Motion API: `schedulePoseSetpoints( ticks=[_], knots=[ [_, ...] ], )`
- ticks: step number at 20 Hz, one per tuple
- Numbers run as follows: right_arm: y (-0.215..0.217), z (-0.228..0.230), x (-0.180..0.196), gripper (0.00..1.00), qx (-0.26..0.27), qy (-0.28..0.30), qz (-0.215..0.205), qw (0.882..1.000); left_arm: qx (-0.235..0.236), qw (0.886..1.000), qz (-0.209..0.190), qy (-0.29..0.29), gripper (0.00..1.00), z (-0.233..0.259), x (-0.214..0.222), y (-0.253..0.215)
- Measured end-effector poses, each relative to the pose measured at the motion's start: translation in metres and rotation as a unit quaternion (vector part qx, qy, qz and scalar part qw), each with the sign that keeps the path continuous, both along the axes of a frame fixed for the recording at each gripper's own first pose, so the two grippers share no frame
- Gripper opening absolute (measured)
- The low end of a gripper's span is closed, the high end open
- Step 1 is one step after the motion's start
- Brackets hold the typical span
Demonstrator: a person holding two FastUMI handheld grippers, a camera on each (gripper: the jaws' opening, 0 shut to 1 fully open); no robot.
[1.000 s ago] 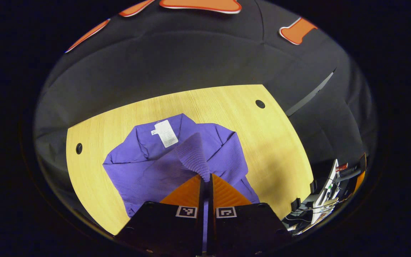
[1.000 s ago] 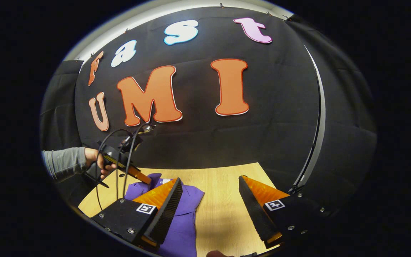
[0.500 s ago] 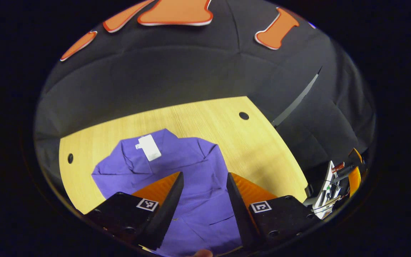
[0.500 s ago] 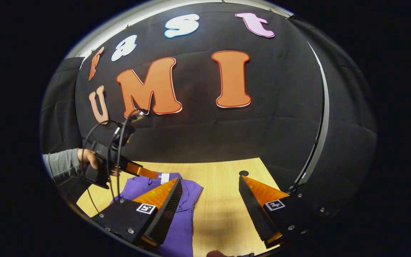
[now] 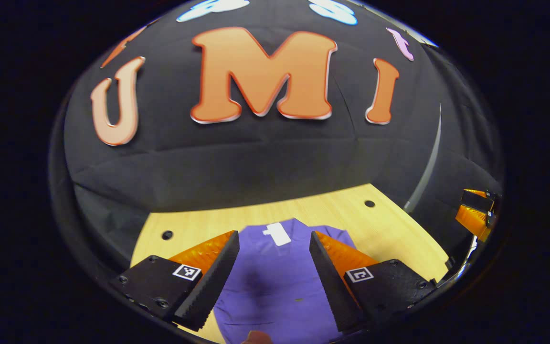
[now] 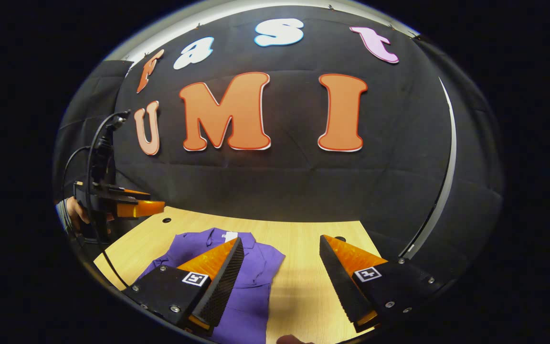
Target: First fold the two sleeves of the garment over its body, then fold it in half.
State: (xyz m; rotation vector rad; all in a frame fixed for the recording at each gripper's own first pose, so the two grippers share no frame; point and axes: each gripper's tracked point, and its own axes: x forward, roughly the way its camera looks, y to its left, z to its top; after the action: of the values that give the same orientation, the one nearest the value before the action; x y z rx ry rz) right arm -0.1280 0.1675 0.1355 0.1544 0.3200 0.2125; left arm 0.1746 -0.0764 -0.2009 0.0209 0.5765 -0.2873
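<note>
A purple garment (image 5: 275, 282) lies flat on the wooden table (image 5: 385, 224), its white neck label (image 5: 277, 234) at the far end and both sleeves folded in over the body. My left gripper (image 5: 274, 239) hovers open above it with nothing between its fingers. In the right gripper view the garment (image 6: 256, 260) lies left of centre on the table (image 6: 303, 239). My right gripper (image 6: 280, 243) stands open above the garment's right edge, holding nothing. The left gripper (image 6: 134, 208) also appears there at far left, raised above the table in a hand (image 6: 72, 212).
Small round holes (image 5: 369, 204) mark the tabletop near its far corners. The other gripper (image 5: 475, 212) shows at the right edge of the left gripper view. Bare wood lies right of the garment (image 6: 299, 291). The black cloth wall stands close behind the table.
My left gripper opened and let go of the purple sleeve, which now lies on the body. It then rose and tilted up. The right gripper stayed open, shifting slightly.
</note>
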Motion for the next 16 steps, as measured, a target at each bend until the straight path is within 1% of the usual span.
schedulePoseSetpoints(
  ticks=[2, 4, 5, 6, 7, 10, 12, 14, 16],
  knots=[
    [0.011, 0.005, -0.001, 0.95, -0.006, -0.018, -0.004, 1.000, 0.006, 0.998, 0.028, -0.055, 0.94, 0.023, -0.010, 0.029],
    [0.020, 0.008, -0.004, 0.95, -0.014, -0.027, -0.012, 0.999, 0.019, 0.993, 0.063, -0.096, 0.93, 0.039, -0.023, 0.063],
    [0.024, 0.009, -0.007, 0.95, -0.017, -0.029, -0.019, 0.999, 0.018, 0.991, 0.076, -0.106, 0.98, 0.046, -0.033, 0.076],
    [0.028, 0.010, -0.010, 0.95, -0.016, -0.032, -0.024, 0.999, 0.015, 0.989, 0.084, -0.120, 0.96, 0.053, -0.045, 0.087],
    [0.032, 0.012, -0.015, 0.95, -0.014, -0.035, -0.031, 0.999, 0.015, 0.987, 0.091, -0.132, 0.96, 0.059, -0.053, 0.099],
    [0.043, 0.015, -0.027, 0.95, 0.000, -0.040, -0.060, 0.997, -0.001, 0.982, 0.102, -0.161, 0.95, 0.065, -0.071, 0.123],
    [0.049, 0.015, -0.037, 0.95, -0.002, -0.044, -0.079, 0.996, -0.002, 0.979, 0.107, -0.172, 0.96, 0.064, -0.086, 0.136],
    [0.055, 0.013, -0.049, 0.95, -0.014, -0.041, -0.093, 0.995, -0.001, 0.978, 0.098, -0.183, 0.96, 0.064, -0.101, 0.145],
    [0.061, 0.010, -0.061, 0.95, -0.026, -0.037, -0.103, 0.994, -0.004, 0.980, 0.082, -0.180, 0.96, 0.058, -0.114, 0.149]
  ],
)
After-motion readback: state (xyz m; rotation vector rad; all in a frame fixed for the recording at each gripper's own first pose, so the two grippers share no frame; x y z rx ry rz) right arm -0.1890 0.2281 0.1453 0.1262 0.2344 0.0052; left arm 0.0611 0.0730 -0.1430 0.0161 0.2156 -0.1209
